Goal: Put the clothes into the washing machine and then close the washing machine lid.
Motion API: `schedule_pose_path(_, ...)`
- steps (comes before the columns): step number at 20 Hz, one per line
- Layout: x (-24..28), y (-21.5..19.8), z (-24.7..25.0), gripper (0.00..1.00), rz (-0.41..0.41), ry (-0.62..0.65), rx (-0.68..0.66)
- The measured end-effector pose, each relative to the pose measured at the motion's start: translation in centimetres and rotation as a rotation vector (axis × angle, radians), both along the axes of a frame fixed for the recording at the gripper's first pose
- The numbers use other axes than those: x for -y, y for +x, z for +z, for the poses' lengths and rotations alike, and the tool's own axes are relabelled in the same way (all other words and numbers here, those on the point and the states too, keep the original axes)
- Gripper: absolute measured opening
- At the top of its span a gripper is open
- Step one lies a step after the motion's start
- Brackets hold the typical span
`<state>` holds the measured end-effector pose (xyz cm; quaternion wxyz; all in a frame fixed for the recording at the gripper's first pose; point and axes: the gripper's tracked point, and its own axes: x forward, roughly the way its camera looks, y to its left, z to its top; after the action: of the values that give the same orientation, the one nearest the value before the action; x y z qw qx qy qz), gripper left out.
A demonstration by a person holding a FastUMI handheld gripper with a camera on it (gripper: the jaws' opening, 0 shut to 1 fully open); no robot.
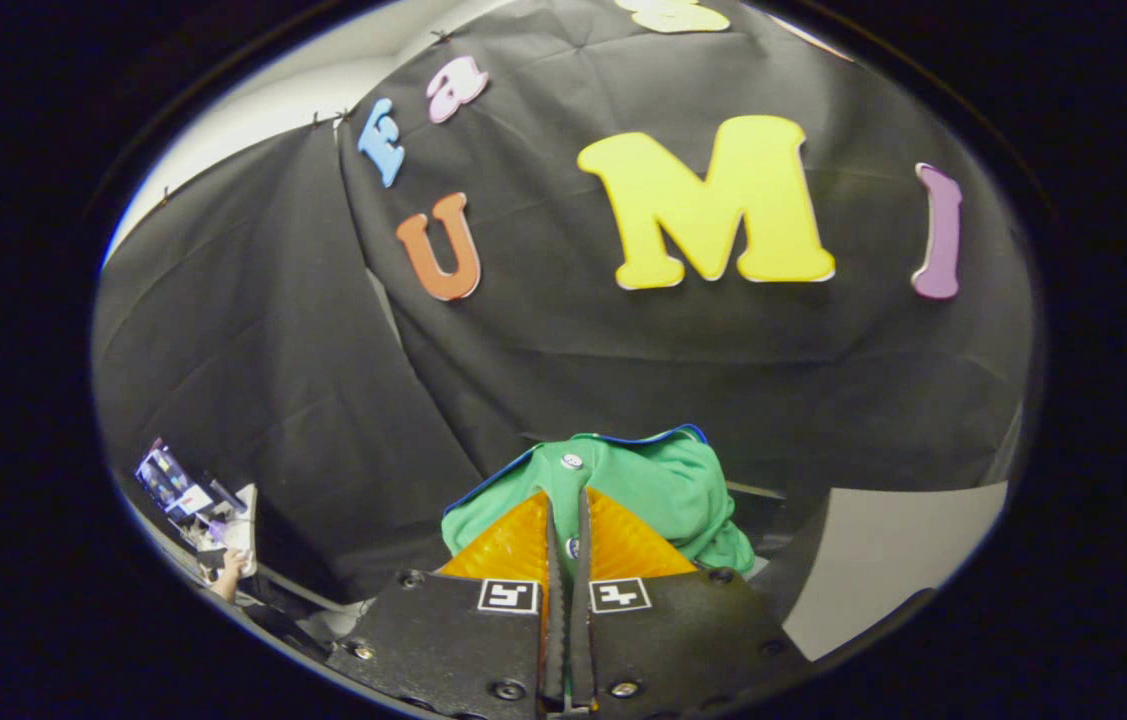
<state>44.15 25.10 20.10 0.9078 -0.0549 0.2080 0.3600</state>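
Gripper view: the gripper [566, 520] sits at the bottom centre of the frame with its two fingers drawn almost together, pinching a green garment [668, 490] between them. The cloth bunches up just ahead of and above the fingertips and hangs to the right of them.

Task status (judgement):
- The garment is gripped and appears lifted clear, with the dark booth wall behind it. The pick-up step therefore looks complete.
- No washing machine can be identified in this view, so loading the garment and closing the lid both remain to be done.

Materials and shapes:
- Garment: soft, matte green fabric, loosely folded, with rounded creases. A thin blue trim runs along its upper edge. A small round metallic snap [572, 461] sits near the top of the fold, and a second shows in the narrow gap between the fingers.
- Expect limp handling; loose folds may trail or snag.
- Lower right of the frame: a flat, pale panel [883, 560] with a straight edge. Its nature cannot be determined.
- Lower left of the frame: a person's hand [228, 572] beside small cluttered items, too small to identify.
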Motion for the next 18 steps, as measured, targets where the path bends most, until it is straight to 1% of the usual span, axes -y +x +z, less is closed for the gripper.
schedule_pose_path(3,-2.7,0.2,-2.2,0.06,0.035,-0.021,-0.025)
schedule_pose_path(7,-5.1,0.5,-6.2,0.06,0.044,-0.047,-0.096)
schedule_pose_path(12,-6.5,1.5,-11.6,0.06,0.037,-0.115,-0.140)
schedule_pose_path(15,-6.9,2.2,-14.6,0.06,0.002,-0.150,-0.170)
schedule_pose_path(18,-7.1,3.5,-17.5,0.06,-0.047,-0.153,-0.218)
